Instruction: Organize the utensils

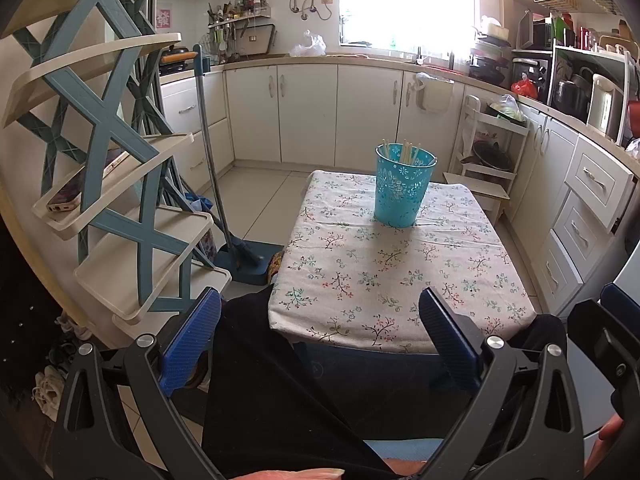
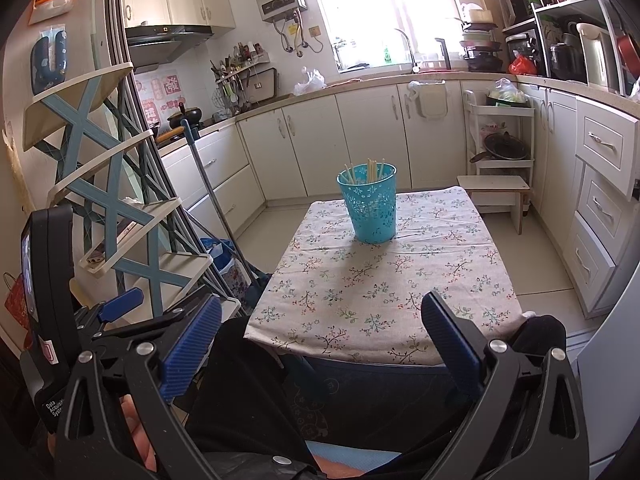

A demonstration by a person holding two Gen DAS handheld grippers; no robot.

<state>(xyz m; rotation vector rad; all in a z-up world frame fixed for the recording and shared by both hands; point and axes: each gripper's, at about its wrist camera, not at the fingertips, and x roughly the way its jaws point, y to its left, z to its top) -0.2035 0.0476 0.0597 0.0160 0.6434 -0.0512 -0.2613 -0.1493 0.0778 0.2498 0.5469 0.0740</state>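
Both jaws spread, empty | cup (image 1: 404,184) of chopsticks (image 1: 406,151) well ahead, centred

Blown-out window (image 1: 404,0) backlight, sharp focus, fisheye-bent edges

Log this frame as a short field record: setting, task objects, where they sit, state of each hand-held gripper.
setting: home kitchen, small table with floral tablecloth
container: turquoise perforated cup, upright on the far half of the table
utensils: wooden chopsticks standing inside the cup
loose utensils on the cloth: none visible
left hand-held gripper: open, holding nothing, at the near table edge
right hand-held gripper: open, holding nothing, at the near table edge
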